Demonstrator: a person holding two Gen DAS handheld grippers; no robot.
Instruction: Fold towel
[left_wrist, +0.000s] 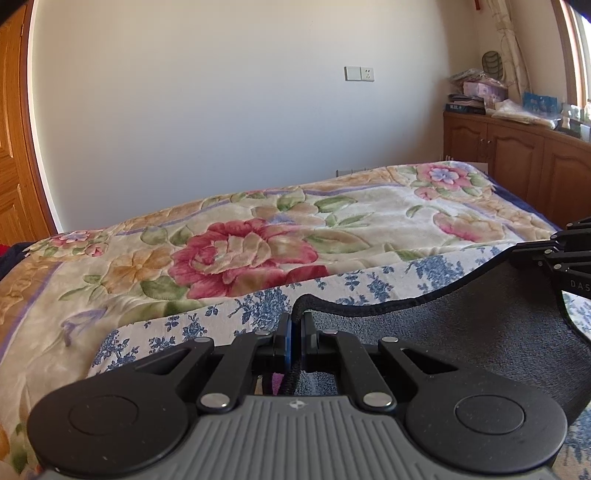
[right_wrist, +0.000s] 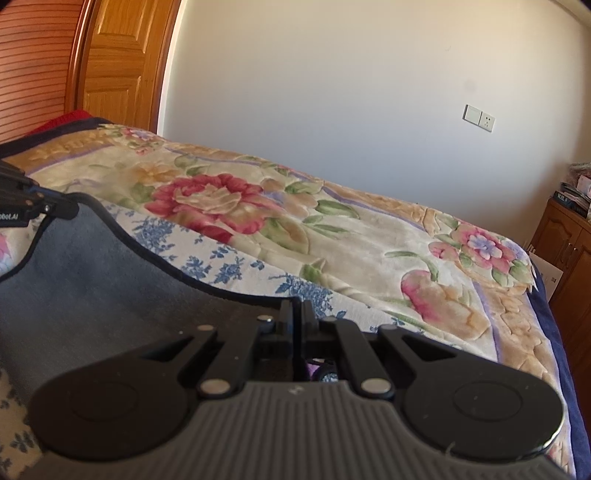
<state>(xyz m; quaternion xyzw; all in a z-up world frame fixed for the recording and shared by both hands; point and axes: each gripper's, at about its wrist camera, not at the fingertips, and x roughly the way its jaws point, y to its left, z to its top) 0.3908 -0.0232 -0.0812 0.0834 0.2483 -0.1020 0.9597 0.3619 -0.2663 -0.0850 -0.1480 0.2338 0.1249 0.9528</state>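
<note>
1. My left hand-held gripper (left_wrist: 295, 332) sits at the lower centre of the left wrist view, clenched on the dark-bound edge of the grey towel (left_wrist: 461, 332); the hem rises in a small peak between its fingers.
2. My right hand-held gripper (right_wrist: 297, 321) sits at the lower centre of the right wrist view, its fingers pinched together on the same towel (right_wrist: 92, 280) at its dark hem.
3. The towel hangs stretched between the two grippers, its top edge sagging in a curve; in the left view it fills the lower right, in the right view the lower left.
4. Each gripper shows in the other's view: the right one at the right edge of the left view (left_wrist: 565, 254), the left one at the left edge of the right view (right_wrist: 33, 203), each on the towel's edge.
5. Beneath the towel lies a white cloth with blue flowers (left_wrist: 258, 310); that cloth rests on a bed covered by a floral blanket (left_wrist: 240, 254).
6. I see a wall socket (left_wrist: 359, 73) on the cream wall, a wooden cabinet (left_wrist: 517, 155) at the right, and a wooden door (right_wrist: 118, 62) at the upper left of the right view.
</note>
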